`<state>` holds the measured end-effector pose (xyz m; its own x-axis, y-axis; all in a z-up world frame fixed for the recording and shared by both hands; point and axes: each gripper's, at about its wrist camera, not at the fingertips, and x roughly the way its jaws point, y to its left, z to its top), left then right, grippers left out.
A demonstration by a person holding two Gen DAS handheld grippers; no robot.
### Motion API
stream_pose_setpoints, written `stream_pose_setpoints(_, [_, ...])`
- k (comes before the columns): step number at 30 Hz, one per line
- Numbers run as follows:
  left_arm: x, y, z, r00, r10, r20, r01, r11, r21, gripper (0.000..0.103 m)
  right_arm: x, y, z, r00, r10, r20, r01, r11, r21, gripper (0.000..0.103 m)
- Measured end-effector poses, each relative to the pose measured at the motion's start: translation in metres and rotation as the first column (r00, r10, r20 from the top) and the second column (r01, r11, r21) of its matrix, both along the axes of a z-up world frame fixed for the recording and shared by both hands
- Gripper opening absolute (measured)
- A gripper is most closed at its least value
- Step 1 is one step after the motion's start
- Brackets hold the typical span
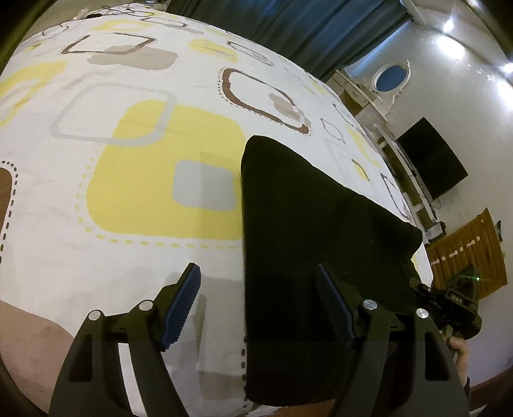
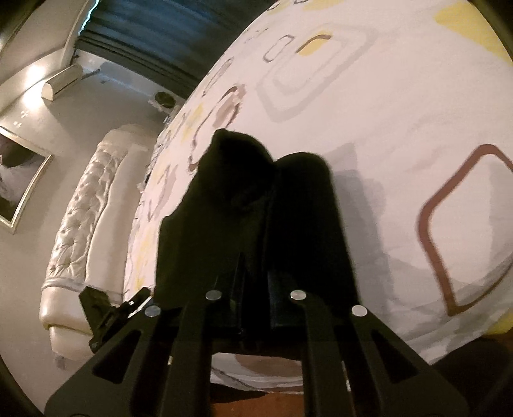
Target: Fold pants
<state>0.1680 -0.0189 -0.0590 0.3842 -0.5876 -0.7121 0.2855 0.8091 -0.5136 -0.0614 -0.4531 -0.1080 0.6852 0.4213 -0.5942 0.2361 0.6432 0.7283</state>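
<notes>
Black fabric pants [image 1: 307, 224] lie on a bed with a white bedsheet printed with yellow, grey and brown rounded squares [image 1: 144, 134], folded into a dark slab near the bed's near right edge in the left wrist view. Left gripper [image 1: 258, 308] hovers over the near end of the pants, fingers wide apart, holding nothing; blue ribbed pad [image 1: 181, 308] of the left finger is over bare sheet, the right finger over the black cloth. Right gripper [image 2: 256, 282] has its fingers narrow, clamped on a bunched edge of the pants [image 2: 243, 199], cloth lifted and draped up ahead of the fingers. Right gripper also shows at the right edge of the left view [image 1: 449, 308], at the pants' corner. Dark curtain [image 1: 288, 29], black wall TV [image 1: 433, 157], cream tufted headboard [image 2: 86, 205] in the background.
</notes>
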Motion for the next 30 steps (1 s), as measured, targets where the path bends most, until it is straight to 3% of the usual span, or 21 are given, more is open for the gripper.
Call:
stream_pose_setpoints(6, [-0.003, -0.008, -0.002, 1.0, -0.019, 0.007, 0.019, 0.999, 0.029, 0.074, 0.002, -0.009, -0.022, 0.999, -0.015, -0.03, 0.016, 0.999, 0.034, 0.011])
stream_pose_setpoints(8, [-0.003, -0.009, -0.001, 1.0, -0.027, 0.013, 0.027, 0.999, 0.035, 0.074, 0.002, -0.01, -0.022, 1.0, -0.008, -0.027, 0.01, 0.998, 0.065, 0.016])
stream_pose_setpoints(11, [-0.003, -0.011, 0.0, 0.999, -0.033, 0.022, 0.031, 0.998, 0.054, 0.074, -0.003, -0.019, -0.016, 1.0, -0.011, 0.017, 0.008, 0.99, 0.137, 0.05])
stream_pose_setpoints(12, [-0.003, -0.011, 0.001, 0.999, -0.036, 0.028, 0.034, 0.997, 0.064, 0.074, -0.006, -0.023, -0.012, 0.999, -0.02, 0.039, 0.015, 0.99, 0.142, 0.069])
stream_pose_setpoints(13, [-0.004, -0.012, 0.001, 0.999, -0.038, 0.034, 0.035, 0.997, 0.075, 0.077, -0.01, -0.027, -0.005, 0.998, -0.031, 0.06, 0.023, 0.992, 0.126, 0.079])
stream_pose_setpoints(14, [-0.004, -0.013, 0.002, 0.998, -0.041, 0.043, 0.037, 0.995, 0.092, 0.078, -0.012, -0.031, 0.0, 0.997, -0.042, 0.065, 0.035, 0.995, 0.095, 0.082])
stream_pose_setpoints(17, [-0.007, -0.014, 0.004, 0.996, -0.057, 0.07, 0.047, 0.99, 0.134, 0.08, -0.014, -0.043, 0.004, 0.997, -0.058, 0.046, 0.057, 0.998, 0.029, 0.087])
stream_pose_setpoints(21, [-0.004, -0.014, 0.002, 0.996, -0.064, 0.07, 0.053, 0.988, 0.143, 0.083, -0.005, -0.052, -0.018, 0.999, -0.039, -0.03, 0.041, 0.996, 0.078, 0.088])
stream_pose_setpoints(25, [0.002, -0.012, -0.004, 0.997, -0.069, 0.033, 0.065, 0.992, 0.107, 0.085, 0.014, -0.049, -0.041, 0.997, 0.04, -0.06, -0.03, 0.987, 0.157, 0.091])
stream_pose_setpoints(28, [0.005, -0.011, -0.008, 0.997, -0.078, -0.001, 0.078, 0.995, 0.063, 0.085, 0.027, -0.046, -0.044, 0.994, 0.096, -0.052, -0.085, 0.98, 0.18, 0.1])
stream_pose_setpoints(30, [0.01, -0.011, -0.012, 0.995, -0.094, -0.028, 0.095, 0.995, 0.007, 0.085, 0.036, -0.044, -0.044, 0.989, 0.142, -0.047, -0.129, 0.971, 0.202, 0.1])
